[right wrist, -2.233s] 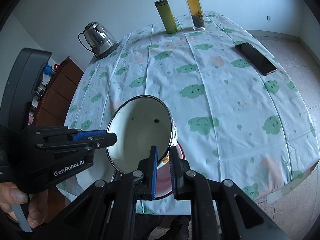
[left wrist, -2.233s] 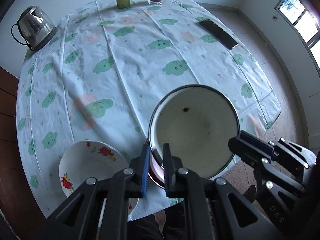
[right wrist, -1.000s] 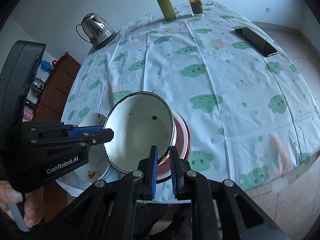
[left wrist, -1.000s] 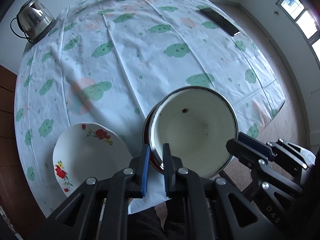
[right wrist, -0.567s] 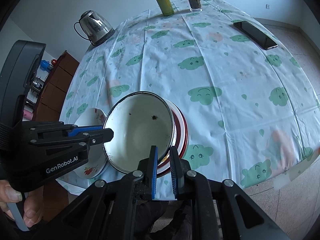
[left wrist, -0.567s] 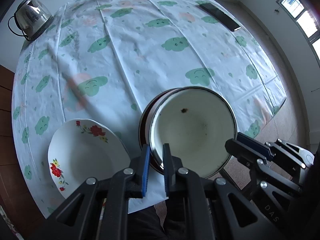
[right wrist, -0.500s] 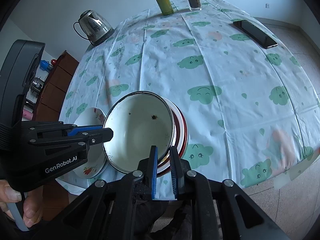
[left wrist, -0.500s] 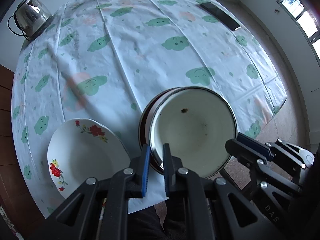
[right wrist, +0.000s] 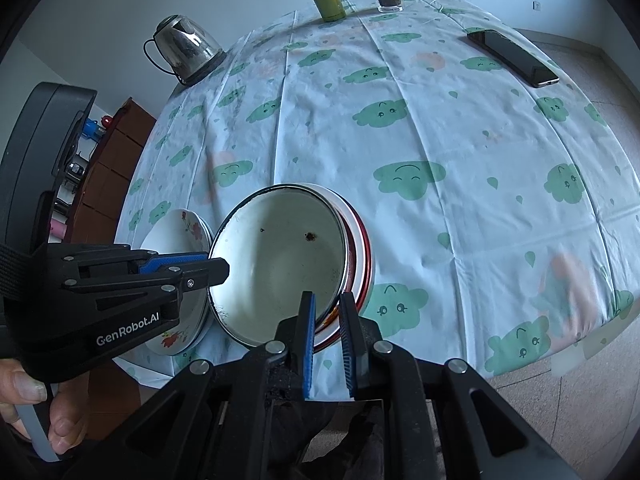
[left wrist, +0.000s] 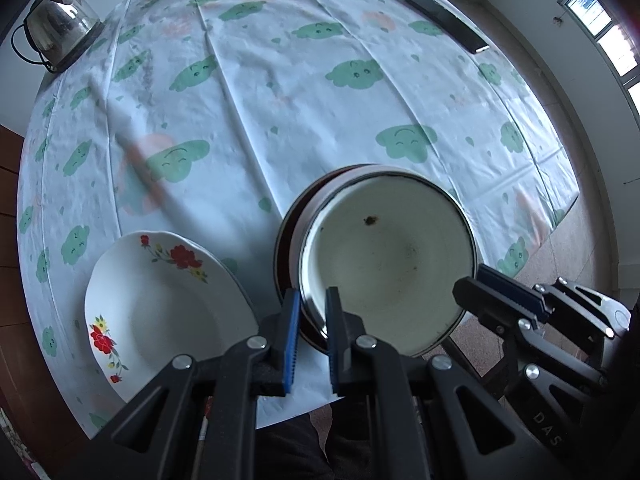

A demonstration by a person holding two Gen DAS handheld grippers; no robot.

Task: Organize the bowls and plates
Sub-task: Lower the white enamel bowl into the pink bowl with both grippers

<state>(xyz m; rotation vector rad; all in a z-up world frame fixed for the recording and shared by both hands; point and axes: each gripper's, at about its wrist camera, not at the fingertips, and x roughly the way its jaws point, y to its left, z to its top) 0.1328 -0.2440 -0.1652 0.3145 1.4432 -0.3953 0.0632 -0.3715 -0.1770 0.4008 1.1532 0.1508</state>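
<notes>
Both sets of jaws were clamped on the rim of the enamel bowl (left wrist: 386, 262), left gripper (left wrist: 312, 326) and right gripper (right wrist: 328, 324) on opposite sides, apparently to share its weight. It hung tilted over the red-rimmed plate (right wrist: 362, 256) near the table edge, seemingly for stacking; the floral plate (left wrist: 160, 300) lay just beside

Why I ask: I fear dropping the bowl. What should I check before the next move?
1. Left gripper shut on the bowl rim: ok.
2. Right gripper shut on the rim: ok.
3. Bowl free of contents: ok, only dark specks.
4. Bowl clear of the red plate beneath: cannot tell.
5. Flowered plate bare, ready to receive: ok.
</notes>
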